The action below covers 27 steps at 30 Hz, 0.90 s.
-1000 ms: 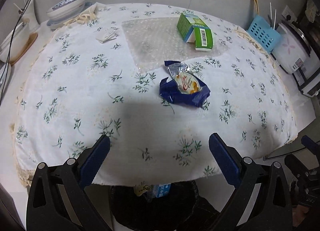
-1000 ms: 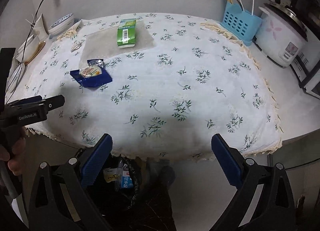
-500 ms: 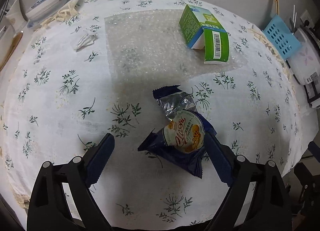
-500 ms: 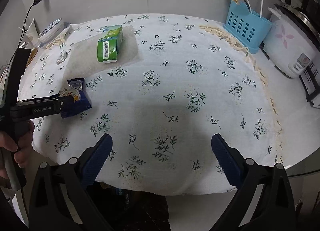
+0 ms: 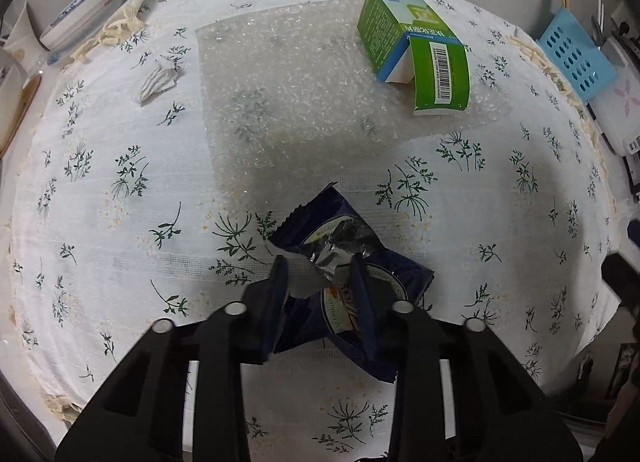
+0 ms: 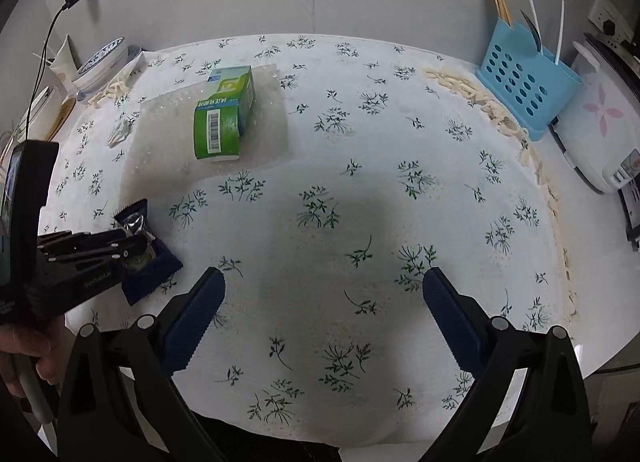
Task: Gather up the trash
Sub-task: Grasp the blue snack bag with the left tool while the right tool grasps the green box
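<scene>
A dark blue snack wrapper (image 5: 396, 282) with a silver torn end lies on the floral tablecloth (image 5: 120, 222). My left gripper (image 5: 320, 282) is closed on it, its fingers pinching the wrapper's middle; the wrapper (image 6: 154, 262) and the left gripper (image 6: 132, 248) also show in the right wrist view. A green carton (image 5: 416, 50) lies on a sheet of bubble wrap (image 5: 288, 102) farther back. A crumpled white tissue (image 5: 158, 78) lies at the back left. My right gripper (image 6: 322, 294) is open and empty above the table's front middle.
A blue utensil holder (image 6: 528, 90) and a white rice cooker (image 6: 600, 134) stand at the right. Bowls (image 6: 100, 62) and a paper cup (image 6: 64, 62) stand at the back left. The table's front edge (image 6: 320, 438) is close below my right gripper.
My left gripper moved forward over the table and shut on the blue wrapper. My right gripper moved forward over the table and stayed open.
</scene>
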Each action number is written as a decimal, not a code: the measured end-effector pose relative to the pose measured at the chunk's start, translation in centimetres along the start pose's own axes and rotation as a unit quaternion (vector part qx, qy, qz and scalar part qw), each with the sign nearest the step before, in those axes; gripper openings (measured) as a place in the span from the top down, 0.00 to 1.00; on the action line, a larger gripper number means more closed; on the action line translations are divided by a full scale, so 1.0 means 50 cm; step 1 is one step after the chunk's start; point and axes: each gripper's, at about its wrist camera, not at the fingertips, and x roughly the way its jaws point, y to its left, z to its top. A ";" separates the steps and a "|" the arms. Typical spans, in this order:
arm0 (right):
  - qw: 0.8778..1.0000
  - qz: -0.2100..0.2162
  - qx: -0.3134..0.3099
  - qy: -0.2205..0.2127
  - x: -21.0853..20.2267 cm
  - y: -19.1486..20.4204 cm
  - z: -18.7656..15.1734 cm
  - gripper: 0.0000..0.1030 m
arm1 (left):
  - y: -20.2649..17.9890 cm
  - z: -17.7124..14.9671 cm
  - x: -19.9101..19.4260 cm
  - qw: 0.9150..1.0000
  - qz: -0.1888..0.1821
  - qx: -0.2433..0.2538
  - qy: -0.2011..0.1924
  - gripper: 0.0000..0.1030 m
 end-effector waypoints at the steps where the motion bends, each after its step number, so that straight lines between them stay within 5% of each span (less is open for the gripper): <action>1: 1.000 0.002 -0.001 -0.001 0.001 0.002 0.009 0.08 | 0.000 0.000 0.000 1.000 0.000 0.001 0.002 0.82; 3: 1.000 0.007 -0.003 -0.003 0.005 0.009 0.033 0.08 | 0.003 0.002 0.001 1.000 -0.002 0.002 0.005 0.98; 15: 0.999 0.045 -0.015 0.004 0.047 0.075 0.172 0.08 | 0.040 0.005 -0.043 0.999 -0.025 -0.026 -0.012 1.00; 27: 0.997 0.067 -0.033 0.027 0.127 0.159 0.275 0.10 | 0.132 0.007 -0.104 0.996 -0.010 -0.079 -0.040 1.00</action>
